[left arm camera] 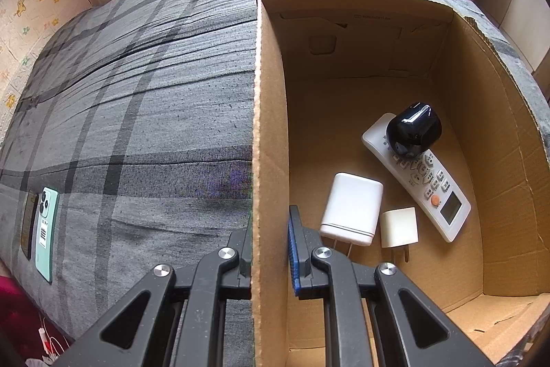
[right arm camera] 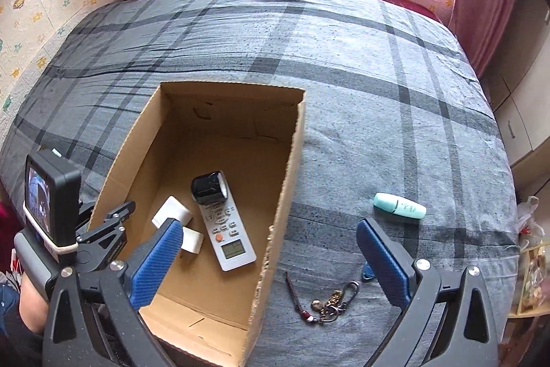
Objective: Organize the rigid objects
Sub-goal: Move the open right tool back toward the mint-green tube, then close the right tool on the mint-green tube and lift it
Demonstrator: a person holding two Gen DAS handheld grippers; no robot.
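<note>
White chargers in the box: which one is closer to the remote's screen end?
The smaller, squarish charger. It lies right beside the remote near its screen; the larger charger lies on its far side.

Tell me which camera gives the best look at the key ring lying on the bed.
The right wrist view. The key ring lies in plain sight on the plaid bedsheet, just right of the cardboard box, with its clip and beaded strap showing. The left wrist view shows none of it; the box wall blocks that side.

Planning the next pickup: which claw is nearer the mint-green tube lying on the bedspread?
Right. The right claw hangs open just short of the mint-green tube; the left claw clamps the cardboard box's wall.
</note>
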